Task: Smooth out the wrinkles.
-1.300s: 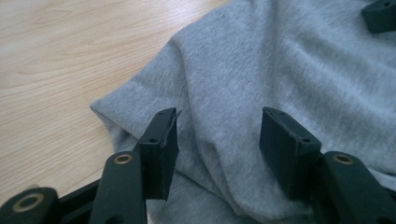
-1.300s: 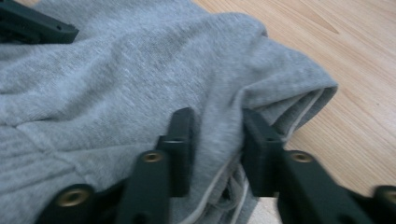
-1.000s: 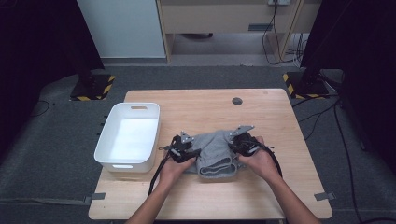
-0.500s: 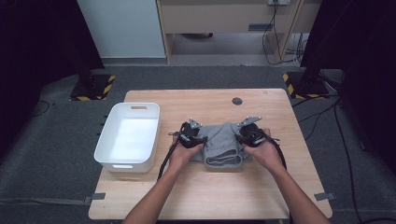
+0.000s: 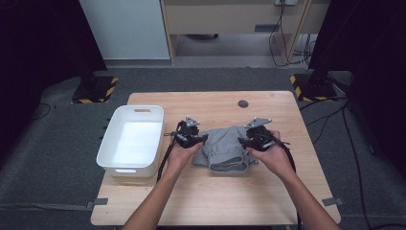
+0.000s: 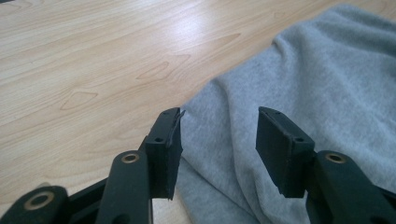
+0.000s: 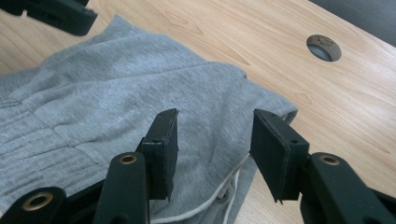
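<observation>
Above the folded grey garment (image 5: 225, 148), both grippers' jaws stand apart, empty, the right's just opened.

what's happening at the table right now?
A person with a gripper in each hand is working on a folded grey garment in the middle of the wooden table. The left gripper hovers over the garment's left edge with open jaws, nothing between them. The right gripper has just been opening; its jaws stand apart above the cloth and a white drawstring, gripping nothing. A white bin sits empty at the left.
</observation>
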